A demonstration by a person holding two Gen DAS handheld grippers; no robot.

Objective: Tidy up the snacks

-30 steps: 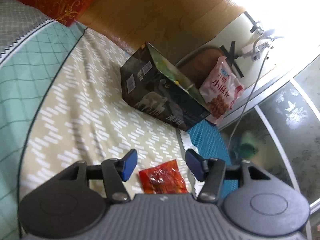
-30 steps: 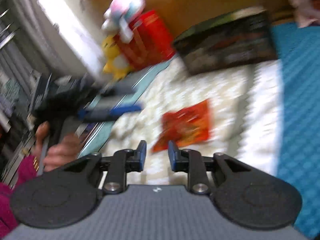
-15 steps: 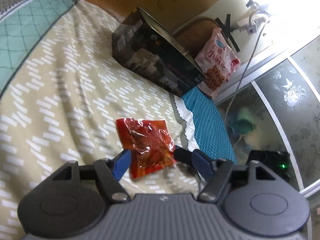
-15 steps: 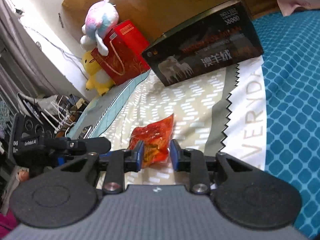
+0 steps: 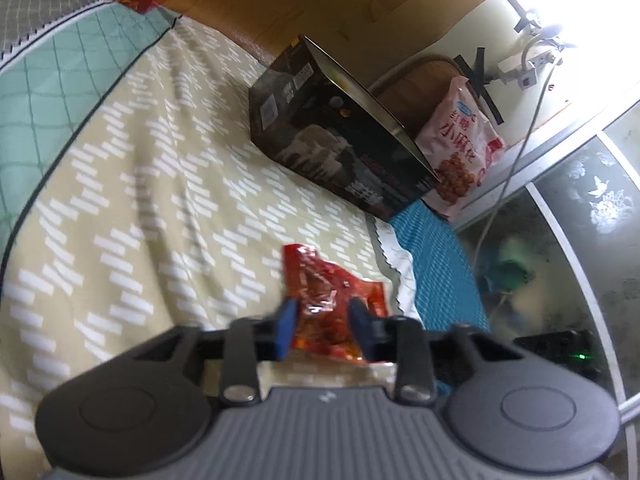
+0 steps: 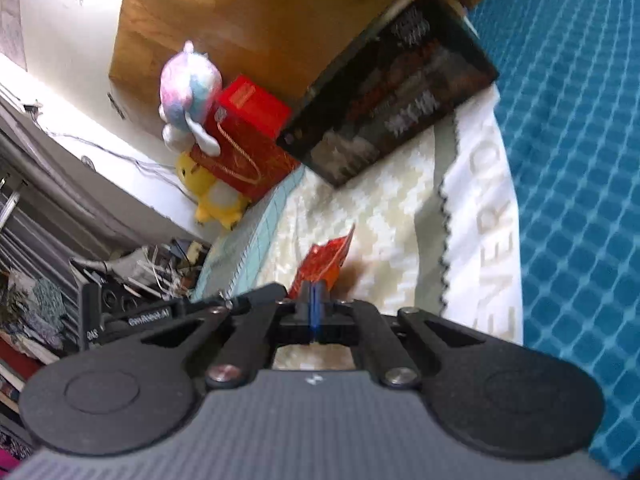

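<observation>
A red snack packet (image 5: 330,302) lies on the beige patterned bedspread (image 5: 140,200). My left gripper (image 5: 322,320) has its blue fingers (image 5: 286,326) close on either side of the packet's near end; the jaws are narrowed around it. My right gripper (image 6: 316,308) is shut on the same red packet (image 6: 326,264), pinching its near edge so it stands up off the bed. A dark open box (image 5: 344,140) with a sheep picture stands at the far side of the bed; it also shows in the right wrist view (image 6: 400,92).
A pink snack bag (image 5: 464,148) leans behind the box. A blue quilted cover (image 6: 580,200) lies to the right. A red gift bag (image 6: 244,140) and plush toys (image 6: 188,92) stand at the bed's head. Clutter and a cable sit off the bed's side.
My right gripper closed on the packet's edge and lifted it upright. My left gripper's jaws narrowed around the packet's other end.
</observation>
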